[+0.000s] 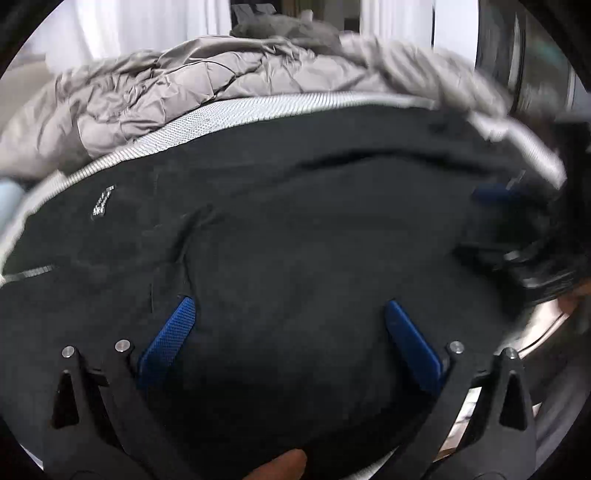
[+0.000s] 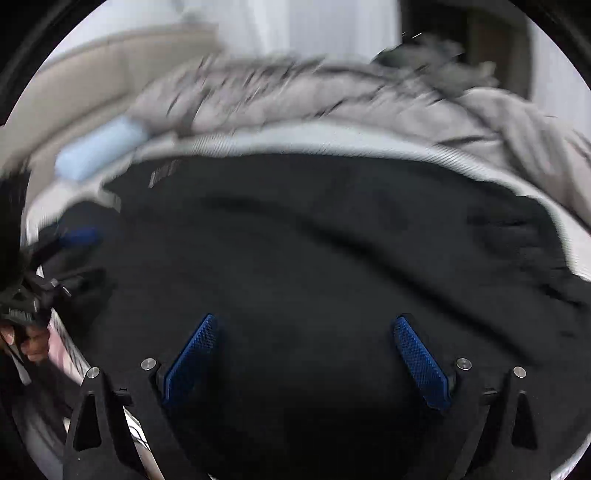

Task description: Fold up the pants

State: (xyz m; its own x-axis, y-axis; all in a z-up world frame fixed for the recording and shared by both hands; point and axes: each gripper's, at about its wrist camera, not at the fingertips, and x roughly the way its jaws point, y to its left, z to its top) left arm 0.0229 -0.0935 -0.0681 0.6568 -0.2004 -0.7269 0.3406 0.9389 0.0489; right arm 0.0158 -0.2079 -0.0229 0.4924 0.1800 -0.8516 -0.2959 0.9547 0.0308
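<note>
Black pants [image 1: 295, 240] lie spread over a grey-white mattress [image 1: 207, 118] and fill most of both views [image 2: 314, 240]. A small white label [image 1: 103, 201] shows on the pants at the left. My left gripper [image 1: 290, 308] is open, its blue pads wide apart just above the cloth, empty. My right gripper [image 2: 308, 325] is open too, low over the pants, empty. The right gripper shows in the left wrist view at the far right [image 1: 498, 194]. The left gripper shows in the right wrist view at the far left [image 2: 77, 236]. Both views are blurred.
A crumpled grey quilt [image 1: 184, 85] is heaped along the far side of the mattress, also in the right wrist view [image 2: 332, 99]. A pale blue object [image 2: 96, 147] lies at the back left. White curtains [image 1: 110, 29] hang behind. The bed's near edge [image 1: 543, 325] runs at lower right.
</note>
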